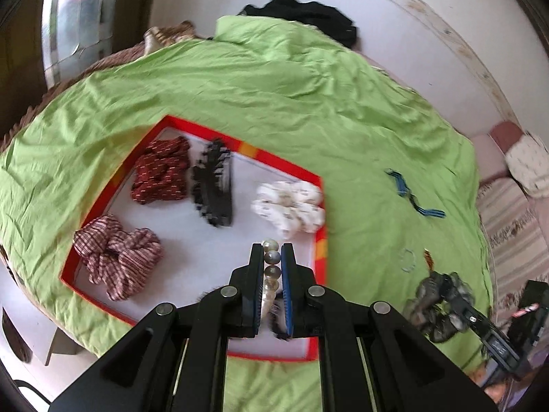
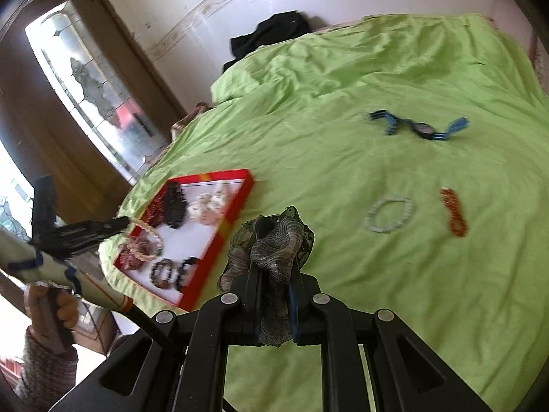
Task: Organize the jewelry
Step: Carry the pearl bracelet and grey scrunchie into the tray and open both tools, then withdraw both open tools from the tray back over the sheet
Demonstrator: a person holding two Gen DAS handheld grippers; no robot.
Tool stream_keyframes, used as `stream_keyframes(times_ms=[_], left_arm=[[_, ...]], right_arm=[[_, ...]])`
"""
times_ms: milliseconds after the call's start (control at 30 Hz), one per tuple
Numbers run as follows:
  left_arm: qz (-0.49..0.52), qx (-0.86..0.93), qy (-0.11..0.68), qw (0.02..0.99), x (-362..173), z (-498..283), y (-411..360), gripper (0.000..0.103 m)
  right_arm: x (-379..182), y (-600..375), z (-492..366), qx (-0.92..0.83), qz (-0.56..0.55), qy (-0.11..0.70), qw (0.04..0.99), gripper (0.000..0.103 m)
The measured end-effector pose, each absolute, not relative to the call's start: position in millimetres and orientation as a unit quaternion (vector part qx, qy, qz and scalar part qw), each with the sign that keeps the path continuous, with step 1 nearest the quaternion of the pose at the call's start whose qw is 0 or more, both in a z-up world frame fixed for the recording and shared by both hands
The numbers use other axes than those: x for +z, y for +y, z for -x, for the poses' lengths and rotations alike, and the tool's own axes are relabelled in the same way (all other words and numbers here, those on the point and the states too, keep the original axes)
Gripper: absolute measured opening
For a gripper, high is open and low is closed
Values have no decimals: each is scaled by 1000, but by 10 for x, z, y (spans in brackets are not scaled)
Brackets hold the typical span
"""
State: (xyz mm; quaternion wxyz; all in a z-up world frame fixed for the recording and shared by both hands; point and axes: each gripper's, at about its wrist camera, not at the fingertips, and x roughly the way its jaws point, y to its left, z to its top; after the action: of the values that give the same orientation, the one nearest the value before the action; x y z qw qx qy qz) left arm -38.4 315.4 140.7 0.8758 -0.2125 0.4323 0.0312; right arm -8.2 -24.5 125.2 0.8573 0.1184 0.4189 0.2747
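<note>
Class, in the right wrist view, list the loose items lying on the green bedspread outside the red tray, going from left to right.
Pale beaded bracelet → blue and black band → orange-red beaded piece.

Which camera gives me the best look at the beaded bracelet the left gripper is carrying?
The right wrist view. There the beaded bracelet hangs as a full loop from the left gripper over the red tray. The left wrist view shows only a row of beads pinched between the fingers, the rest hidden.
</note>
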Motion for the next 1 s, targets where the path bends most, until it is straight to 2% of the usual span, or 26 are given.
stream_keyframes(times_ms=[333,700,733,800,833,867,900,933,1000], left_arm=[[226,77,457,857,901,48,3806,9],[245,82,459,850,700,14,4066,9],[247,82,456,851,707,27,4073,9],[250,79,449,854,741,65,4073,11],[252,76,446,855,765,86,4067,15],[254,74,443,857,790,107,4063,27],[256,73,436,859,836,144,4051,34],[258,72,429,863,879,167,4036,45],[258,67,413,871,993,250,4000,49]], right_arm=[[1312,891,-175,345,-101,440,823,13],[697,1754,-535,343,-80,501,791,13],[666,1789,-550,342,-76,502,791,14],[663,1814,-539,339,-69,502,793,23],[677,1812,-534,337,-66,499,796,25],[693,1805,-529,336,-64,498,797,36],[727,1787,-524,337,-64,496,798,44],[759,1756,-514,337,-65,493,800,46],[852,1676,-492,338,-70,484,804,50]])
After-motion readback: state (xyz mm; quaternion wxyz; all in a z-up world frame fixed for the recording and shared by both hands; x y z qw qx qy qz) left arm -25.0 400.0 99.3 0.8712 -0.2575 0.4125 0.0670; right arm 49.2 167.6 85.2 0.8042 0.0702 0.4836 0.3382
